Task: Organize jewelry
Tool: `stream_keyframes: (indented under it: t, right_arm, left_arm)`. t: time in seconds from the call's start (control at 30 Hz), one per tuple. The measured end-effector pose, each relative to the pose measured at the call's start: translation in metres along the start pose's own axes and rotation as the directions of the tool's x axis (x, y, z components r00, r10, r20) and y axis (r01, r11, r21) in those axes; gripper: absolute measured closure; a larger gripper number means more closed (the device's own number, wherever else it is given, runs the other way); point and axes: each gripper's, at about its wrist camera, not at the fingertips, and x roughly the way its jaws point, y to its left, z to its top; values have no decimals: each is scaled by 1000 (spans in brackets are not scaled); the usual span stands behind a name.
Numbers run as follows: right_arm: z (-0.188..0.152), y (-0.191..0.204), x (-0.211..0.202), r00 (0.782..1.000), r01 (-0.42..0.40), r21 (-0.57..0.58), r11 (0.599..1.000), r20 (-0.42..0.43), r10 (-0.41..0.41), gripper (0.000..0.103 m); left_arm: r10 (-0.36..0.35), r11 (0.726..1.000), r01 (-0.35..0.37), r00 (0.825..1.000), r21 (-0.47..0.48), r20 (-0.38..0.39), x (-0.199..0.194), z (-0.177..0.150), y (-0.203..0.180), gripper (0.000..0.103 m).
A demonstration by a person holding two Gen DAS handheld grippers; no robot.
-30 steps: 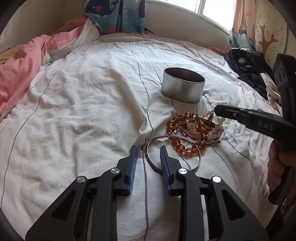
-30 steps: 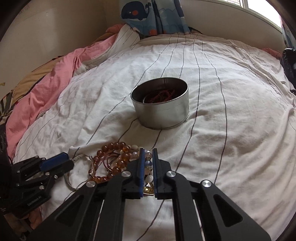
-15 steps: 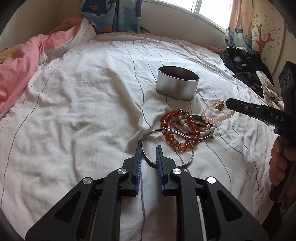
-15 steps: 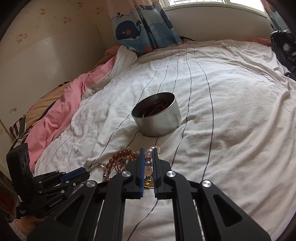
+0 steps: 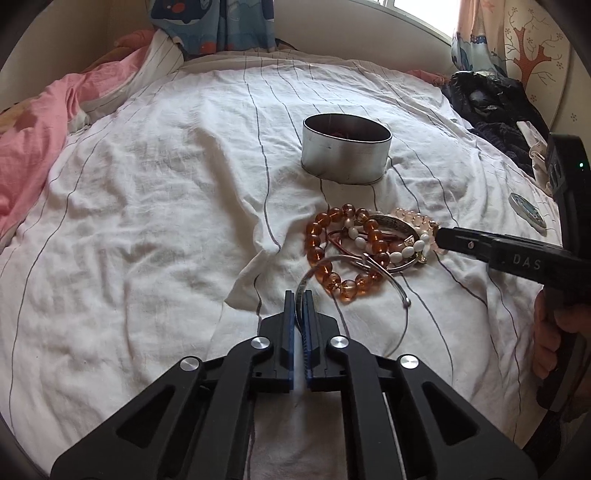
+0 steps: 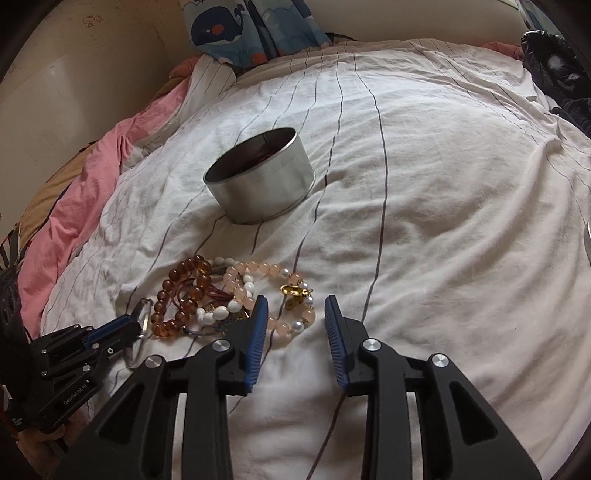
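A round metal tin (image 5: 346, 152) stands on the striped white bedsheet, also in the right wrist view (image 6: 259, 178), with dark red jewelry inside. In front of it lies a pile of bracelets: amber beads (image 5: 325, 254), white and pink beads (image 6: 255, 291) and a thin silver bangle (image 5: 400, 295). My left gripper (image 5: 300, 299) is shut on the bangle's near edge; it shows in the right wrist view (image 6: 136, 319). My right gripper (image 6: 295, 310) is open, its fingers over the pink bead bracelet (image 6: 291, 325), empty.
A pink blanket (image 5: 33, 147) lies bunched at the left. Dark clothing (image 5: 491, 107) is piled at the far right edge. A small round lid (image 5: 526, 214) lies on the sheet at the right. A whale-print curtain (image 6: 251, 29) hangs behind the bed.
My left gripper closed on the silver bangle. My right gripper, which held the pink bead bracelet raised, came back down to the pile and opened, leaving the bracelet on the sheet.
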Motion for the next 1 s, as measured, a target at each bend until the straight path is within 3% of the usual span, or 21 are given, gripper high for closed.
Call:
stream_keyframes:
  t: [0.07, 0.13, 0.17, 0.43, 0.53, 0.57, 0.6, 0.63, 0.67, 0.83, 0.9, 0.93, 0.97, 1.0]
  right_arm:
    - [-2, 1, 2, 1000, 3, -13, 1000, -14, -4, 76]
    - [-2, 3, 0, 1000, -11, -21, 1000, -7, 10, 96]
    - [-2, 3, -3, 1000, -20, -20, 1000, 4, 20, 99]
    - [7, -6, -36, 980, -123, 34, 992, 165, 115, 102]
    - [10, -2, -34, 984, -86, 13, 996, 160, 83, 102]
    - [10, 1, -28, 989, -68, 3, 998, 129, 67, 95]
    - [8, 2, -21, 993, -69, 0, 998, 98, 69, 79]
    - [5, 3, -14, 995, -70, 4, 998, 73, 70, 43]
    - [3, 5, -10, 995, -73, 6, 997, 68, 73, 38]
    - [8, 3, 14, 993, -114, 71, 991, 28, 112, 38]
    - [8, 1, 23, 993, -115, 83, 990, 7, 115, 54]
    - [9, 0, 23, 991, -137, 88, 987, 1, 137, 73]
    - [9, -1, 22, 988, -156, 95, 983, 1, 157, 86]
    - [8, -2, 20, 986, -165, 96, 982, 8, 165, 87]
  left_arm:
    - [-4, 1000, 4, 1000, -4, 14, -5, 1, -1, 101]
    - [-14, 1000, 14, 999, -16, 34, -11, 3, 0, 101]
    - [-20, 999, 21, 999, -24, 46, -15, 4, 0, 101]
    - [-53, 997, 60, 990, -50, 128, -38, 22, 1, 101]
    - [-58, 997, 65, 991, -52, 118, -32, 25, 0, 101]
    - [-62, 996, 69, 992, -55, 114, -30, 25, 0, 101]
    - [-66, 996, 72, 992, -58, 110, -28, 24, -1, 101]
    - [-68, 996, 74, 992, -57, 108, -27, 23, -1, 101]
    - [-70, 996, 76, 992, -54, 106, -25, 23, -2, 100]
    - [-80, 995, 85, 992, -51, 98, -19, 23, -4, 100]
    - [-80, 995, 85, 992, -52, 98, -18, 24, -3, 100]
    - [-80, 995, 86, 992, -53, 101, -18, 25, -3, 100]
    - [-80, 995, 86, 991, -53, 103, -19, 26, -3, 100]
    - [-79, 995, 85, 991, -53, 105, -19, 27, -3, 100]
